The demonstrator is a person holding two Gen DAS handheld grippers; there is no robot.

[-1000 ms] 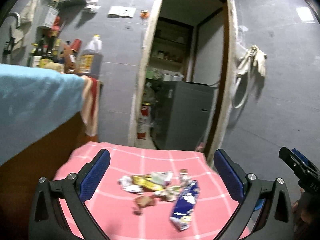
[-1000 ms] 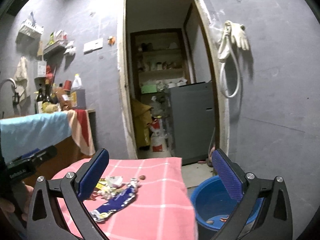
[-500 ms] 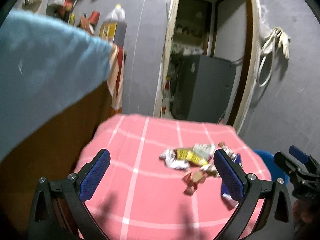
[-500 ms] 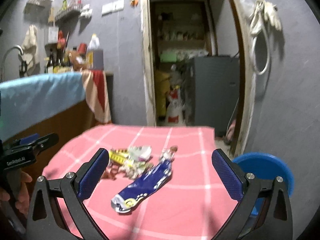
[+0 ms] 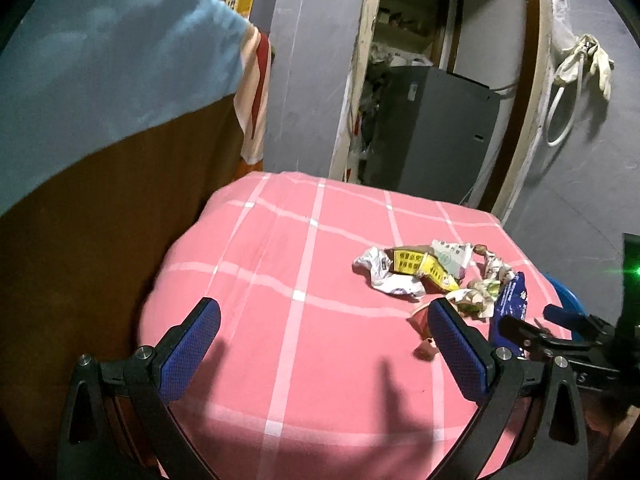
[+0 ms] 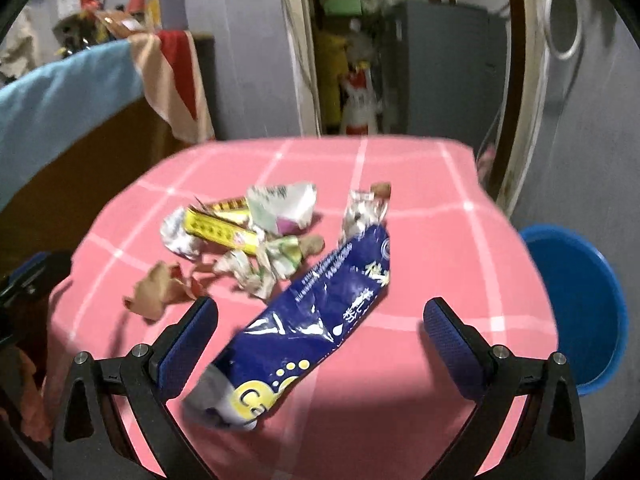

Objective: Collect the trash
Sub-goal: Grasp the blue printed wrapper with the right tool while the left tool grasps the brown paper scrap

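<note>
Trash pile (image 6: 256, 240) lies mid-counter (image 6: 440, 208) on pink checked cloth, blue wrapper (image 6: 312, 320) nearest. Right hand-held gripper (image 6: 320, 344) spread wide over wrapper; left hand-held gripper (image 5: 324, 344) wide, empty. Blue basin (image 6: 580, 300) at 3 o'clock.

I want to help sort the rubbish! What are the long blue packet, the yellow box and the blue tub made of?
Blue packet: likely thin plastic film, glossy, with shiny glints and creases.
Yellow box: looks like printed cardboard, matte, with folded, crushed edges.
Blue tub: probably hard plastic, smooth, with a plain, even rim.
</note>
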